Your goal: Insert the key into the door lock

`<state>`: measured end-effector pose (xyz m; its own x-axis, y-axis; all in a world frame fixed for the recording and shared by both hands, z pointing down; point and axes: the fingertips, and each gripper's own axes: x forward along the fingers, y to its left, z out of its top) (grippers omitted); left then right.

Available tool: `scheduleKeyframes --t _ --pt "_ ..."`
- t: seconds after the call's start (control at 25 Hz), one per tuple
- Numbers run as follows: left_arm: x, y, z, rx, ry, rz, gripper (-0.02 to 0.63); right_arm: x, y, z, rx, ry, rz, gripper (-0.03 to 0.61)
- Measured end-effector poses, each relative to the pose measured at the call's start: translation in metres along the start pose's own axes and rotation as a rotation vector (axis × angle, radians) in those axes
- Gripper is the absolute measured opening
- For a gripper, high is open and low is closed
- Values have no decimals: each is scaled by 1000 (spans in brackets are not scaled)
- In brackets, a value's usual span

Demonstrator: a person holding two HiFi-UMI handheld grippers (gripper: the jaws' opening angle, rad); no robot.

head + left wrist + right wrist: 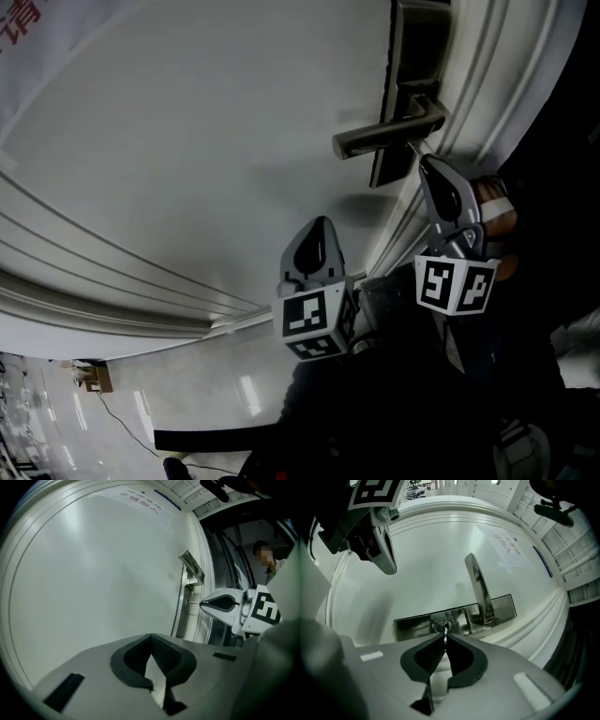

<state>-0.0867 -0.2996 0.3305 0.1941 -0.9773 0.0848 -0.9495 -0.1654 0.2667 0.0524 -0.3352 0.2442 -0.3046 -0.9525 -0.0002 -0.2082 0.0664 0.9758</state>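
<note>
Right gripper [446, 638]: jaws closed on the small silver metal key [446, 630], blade pinched between the dark ribbed pads [427, 654]. Key tip sits at the round keyhole cylinder [439, 626] in the brushed steel lock plate [412, 623] on the white panelled door [426, 573]. It looks partly entered, but the depth is unclear. The steel lever handle [479, 590] projects from the plate just right of the keyhole. Left gripper [151, 638]: jaws together, nothing between them, facing bare door panel left of the lock, apart from the right gripper.
</note>
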Motion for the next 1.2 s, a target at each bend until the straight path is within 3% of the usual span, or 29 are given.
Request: scheduleKeyframes --t 0.88,1.2 --pt "8 -3 0 -4 -4 -23 2 8 1 3 -148 71 -33 12" --pt "9 1 0 -8 4 -27 2 10 1 4 -157 83 -34 12"
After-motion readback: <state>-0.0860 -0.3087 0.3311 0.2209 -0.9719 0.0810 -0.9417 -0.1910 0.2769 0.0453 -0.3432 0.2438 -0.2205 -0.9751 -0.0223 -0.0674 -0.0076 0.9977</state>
